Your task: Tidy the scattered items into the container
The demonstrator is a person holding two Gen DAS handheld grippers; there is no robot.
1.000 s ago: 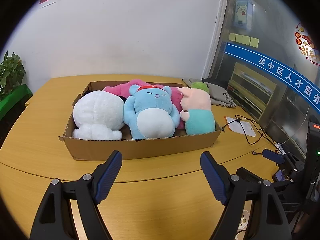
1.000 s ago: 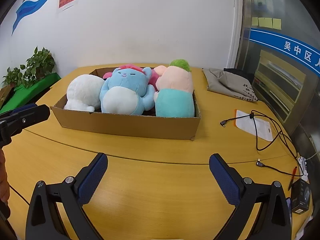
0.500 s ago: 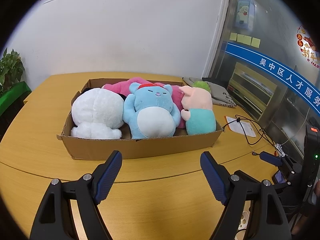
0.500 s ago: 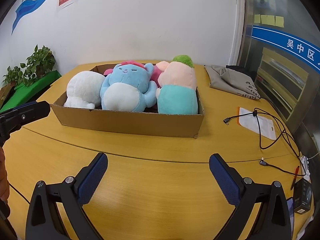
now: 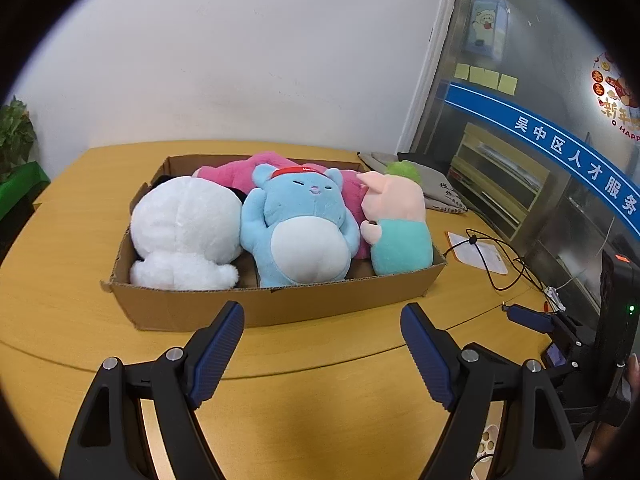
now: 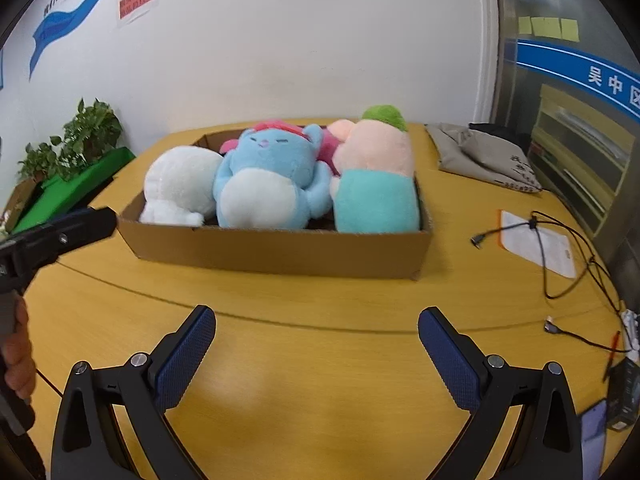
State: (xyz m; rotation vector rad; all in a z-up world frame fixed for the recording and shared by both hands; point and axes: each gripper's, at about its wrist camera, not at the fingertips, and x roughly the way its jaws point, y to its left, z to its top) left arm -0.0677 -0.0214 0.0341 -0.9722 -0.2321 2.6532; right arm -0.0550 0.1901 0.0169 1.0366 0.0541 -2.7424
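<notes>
Both hand-held grippers are hanging over the bare front of the bench (image 5: 48,304), and very little is changing. The left hand-held gripper (image 5: 322,354) is standing with its jaws wide apart and nothing between them; against a second ago, the box (image 5: 280,304) is sitting slightly lower and larger in its view, so it is drifting a touch toward the box rather than reaching for anything. The right hand-held gripper (image 6: 316,354) is likewise spread and empty, and its view is barely shifting.

The toys are all lying inside the box: the white plush (image 5: 186,228) at the left end, the blue plush (image 5: 300,232) in the middle, the pink plush (image 5: 236,172) behind it, and the pig plush (image 5: 396,224) at the right end, touching one another and pressing against the walls. None of them is shifting between the pictures.

On the bench outside the box only a grey bag (image 6: 480,156), a cable (image 6: 560,248) and a paper sheet (image 6: 536,240) are showing; these probably are not part of the job, though the fisheye edges are dark enough that a stray toy could be hiding there. The tidying is looking finished, with both tools simply idling.
</notes>
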